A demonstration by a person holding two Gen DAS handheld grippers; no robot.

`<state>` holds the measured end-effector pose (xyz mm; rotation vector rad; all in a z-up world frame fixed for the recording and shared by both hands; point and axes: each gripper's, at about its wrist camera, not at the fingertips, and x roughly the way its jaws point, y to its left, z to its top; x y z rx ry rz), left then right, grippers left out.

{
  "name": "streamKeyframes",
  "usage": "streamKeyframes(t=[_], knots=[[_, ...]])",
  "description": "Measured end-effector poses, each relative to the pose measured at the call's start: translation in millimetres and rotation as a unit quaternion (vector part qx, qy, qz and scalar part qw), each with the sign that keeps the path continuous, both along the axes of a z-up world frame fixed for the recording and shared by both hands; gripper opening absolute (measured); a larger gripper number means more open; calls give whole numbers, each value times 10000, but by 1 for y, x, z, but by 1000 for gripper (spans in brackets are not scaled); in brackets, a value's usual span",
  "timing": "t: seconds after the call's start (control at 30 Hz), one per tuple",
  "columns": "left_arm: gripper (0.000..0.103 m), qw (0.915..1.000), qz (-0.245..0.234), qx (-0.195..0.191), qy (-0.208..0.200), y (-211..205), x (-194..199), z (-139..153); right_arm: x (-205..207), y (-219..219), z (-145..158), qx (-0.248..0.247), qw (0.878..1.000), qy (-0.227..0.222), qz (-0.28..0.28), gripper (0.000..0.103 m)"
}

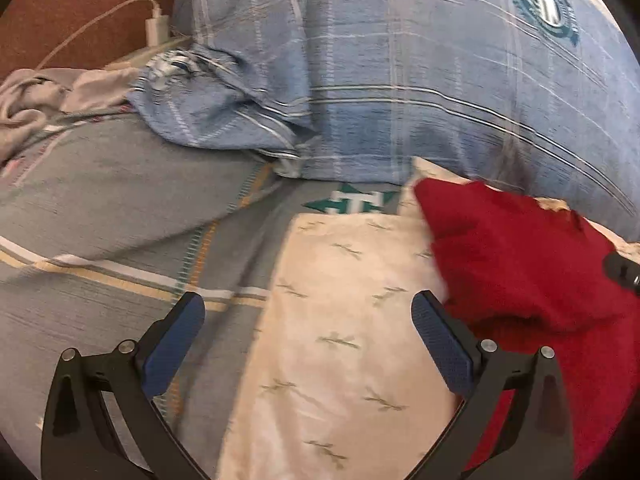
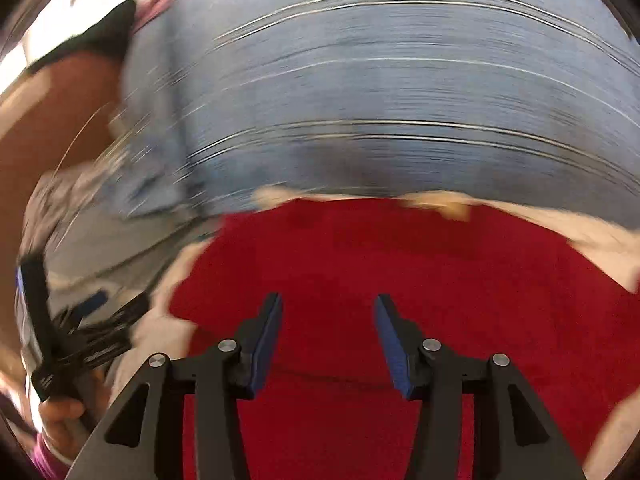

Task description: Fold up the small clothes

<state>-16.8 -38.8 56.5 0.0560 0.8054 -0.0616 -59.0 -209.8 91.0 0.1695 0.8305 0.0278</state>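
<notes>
The red cloth (image 1: 520, 264) lies on a cream cloth with little sprigs (image 1: 340, 320), and both sit on the bed (image 1: 100, 200), close to the big blue checked pillow (image 1: 400, 80) at the far edge. It looks bunched up, not folded yet.

The left claw (image 1: 308, 312) is spread wide and holds nothing. It hangs low over the cream cloth, and its right finger (image 1: 440, 340) is just beside the edge of the red cloth. It points toward the pillow.

The right claw (image 2: 328, 320) is also let go, with a gap between its blue fingers and nothing in it. It hangs right over the middle of the red cloth (image 2: 400, 280) and looks forward and down at it. The right view is very smeared, so I think this claw is moving fast.

What could go wrong? A fast claw may pinch the middle of the red cloth and not an edge, so the fold comes out lumpy. It may also grab the cream cloth below along with the red one and drag both. The soft bed gives way, so a hard push could wrinkle things more. The pillow is near and could get bumped.

A grey cloth (image 1: 32, 100) and a white charger (image 1: 154, 28) lie at the far left corner of the bed, well apart from the work.
</notes>
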Motion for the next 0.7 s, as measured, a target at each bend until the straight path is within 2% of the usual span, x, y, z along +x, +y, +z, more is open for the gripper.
streamKeyframes(t=[0.13,0.23,0.27,0.3,0.33,0.37,0.4,0.47,0.57,0.7], knots=[[103,9993,271,-260,47,19,7,1,36,61,-10,-205,9988,-56,446,42],[103,9986,388,-354,50,26,10,0,58,81,-42,-100,9973,360,625,41],[103,9985,399,-366,61,26,10,0,60,88,-56,-123,9958,611,671,41],[103,9983,392,-417,79,28,10,0,55,94,-65,-223,9952,639,707,41],[103,9986,254,-470,29,28,10,1,47,97,-63,-304,9956,435,773,43],[103,9983,228,-538,15,28,9,2,42,97,-61,-226,9947,405,916,44],[103,9980,191,-599,6,27,8,2,40,89,-57,131,9933,476,1041,44],[103,9978,70,-654,26,21,6,2,40,70,-45,558,9936,451,872,46],[103,9981,-92,-608,28,9,3,-1,49,47,-26,218,9992,117,325,49],[103,9986,-341,-360,193,-12,4,-15,73,37,-31,82,9994,292,195,49]])
